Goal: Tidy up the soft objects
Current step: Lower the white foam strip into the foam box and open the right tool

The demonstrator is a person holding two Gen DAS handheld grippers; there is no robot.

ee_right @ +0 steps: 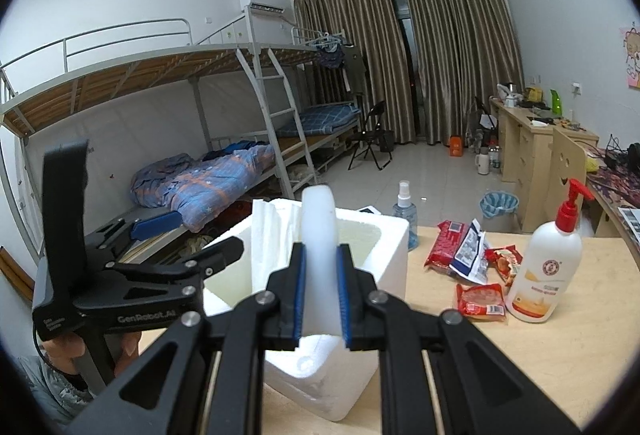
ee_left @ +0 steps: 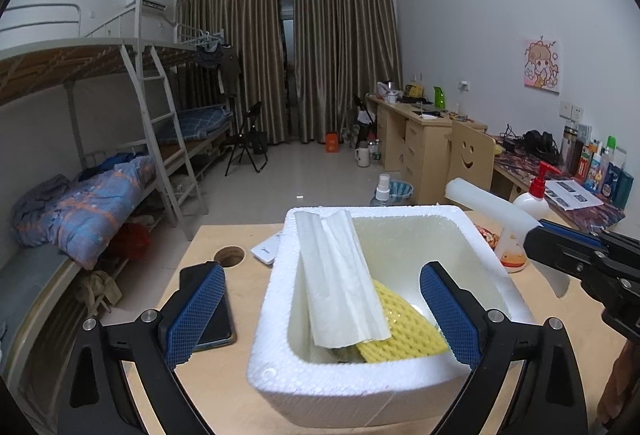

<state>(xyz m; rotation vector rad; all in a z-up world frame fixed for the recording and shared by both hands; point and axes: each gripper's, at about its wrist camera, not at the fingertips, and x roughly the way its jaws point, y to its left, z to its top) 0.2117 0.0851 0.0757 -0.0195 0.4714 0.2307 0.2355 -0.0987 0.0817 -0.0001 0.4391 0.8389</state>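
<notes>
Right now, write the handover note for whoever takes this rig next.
Left hand-held gripper: open, empty, straddling the near left wall of the foam box.
Right hand-held gripper: shut on the white foam strip, held over the box.
Done: white paper towel leans inside the box against its left wall; yellow sponge lies on the bottom.
Left: drop the strip into the box. Snack packets and lotion bottle sit on the table to the right, untouched.
</notes>
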